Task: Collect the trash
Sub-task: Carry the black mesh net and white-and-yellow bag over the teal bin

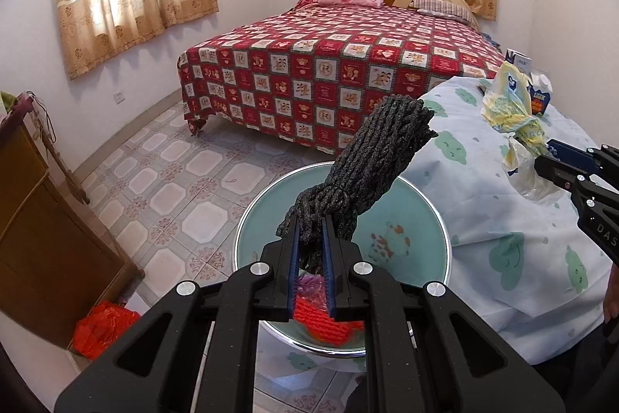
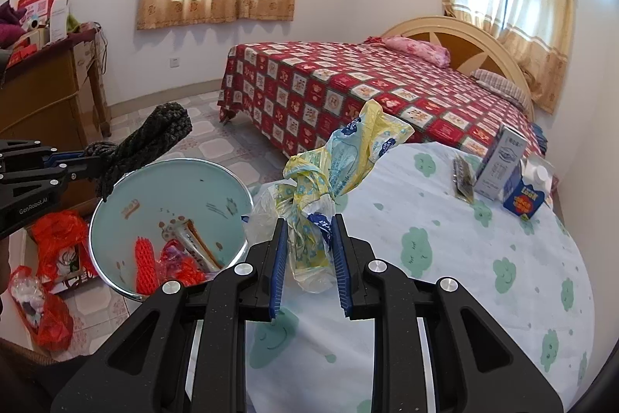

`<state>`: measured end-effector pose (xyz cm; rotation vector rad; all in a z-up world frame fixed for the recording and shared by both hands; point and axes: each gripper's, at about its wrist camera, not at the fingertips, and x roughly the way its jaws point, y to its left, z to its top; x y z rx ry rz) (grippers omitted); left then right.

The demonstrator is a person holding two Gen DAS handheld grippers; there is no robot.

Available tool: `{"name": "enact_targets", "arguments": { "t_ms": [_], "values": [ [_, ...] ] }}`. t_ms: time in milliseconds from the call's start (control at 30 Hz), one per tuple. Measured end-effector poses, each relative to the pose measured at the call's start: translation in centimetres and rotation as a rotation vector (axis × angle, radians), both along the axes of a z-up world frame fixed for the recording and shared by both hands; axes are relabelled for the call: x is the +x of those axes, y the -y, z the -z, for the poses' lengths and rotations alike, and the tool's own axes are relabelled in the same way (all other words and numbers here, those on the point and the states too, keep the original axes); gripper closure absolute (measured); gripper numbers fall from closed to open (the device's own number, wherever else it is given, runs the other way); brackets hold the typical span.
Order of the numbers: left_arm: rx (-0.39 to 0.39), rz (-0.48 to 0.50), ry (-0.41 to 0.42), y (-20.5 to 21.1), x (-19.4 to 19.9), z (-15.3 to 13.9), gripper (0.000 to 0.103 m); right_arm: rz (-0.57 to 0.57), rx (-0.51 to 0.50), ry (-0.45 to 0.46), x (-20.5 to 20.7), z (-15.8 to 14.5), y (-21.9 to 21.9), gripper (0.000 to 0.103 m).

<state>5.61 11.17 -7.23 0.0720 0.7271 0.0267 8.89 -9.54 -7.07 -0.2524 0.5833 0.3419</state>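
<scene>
The left gripper [image 1: 312, 239] is clamped on a dark knitted bundle [image 1: 371, 165] at the centre of its view, held over the pale green trash bin [image 1: 425, 219]. The right gripper [image 2: 309, 242] pinches a crumpled yellow plastic bag [image 2: 336, 161] at mid-frame — above the cloud-print tabletop [image 2: 464, 258], just right of the bin, which holds orange netting [image 2: 145, 264] and wrappers.

The left gripper [image 2: 83, 167] carries "GenRobot.AI" in pale letters on its black body — read in the right wrist view. In the left wrist view the right gripper [image 1: 549, 157] shows only "DAS", cut off at the frame edge. On the table [image 2: 445, 258], near its far right edge, a small blue carton [image 2: 523, 201] bears yellow print too blurred to read.
</scene>
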Motion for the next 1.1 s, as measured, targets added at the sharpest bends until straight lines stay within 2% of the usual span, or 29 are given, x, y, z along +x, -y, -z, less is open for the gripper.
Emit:
{"name": "enact_targets", "arguments": {
  "t_ms": [1100],
  "values": [
    [0.008,-0.109,0.008,-4.1,0.3,-0.3,0.092,-0.11,-0.053,-0.009,0.5,0.5,-5.0,0.08]
  ]
}}
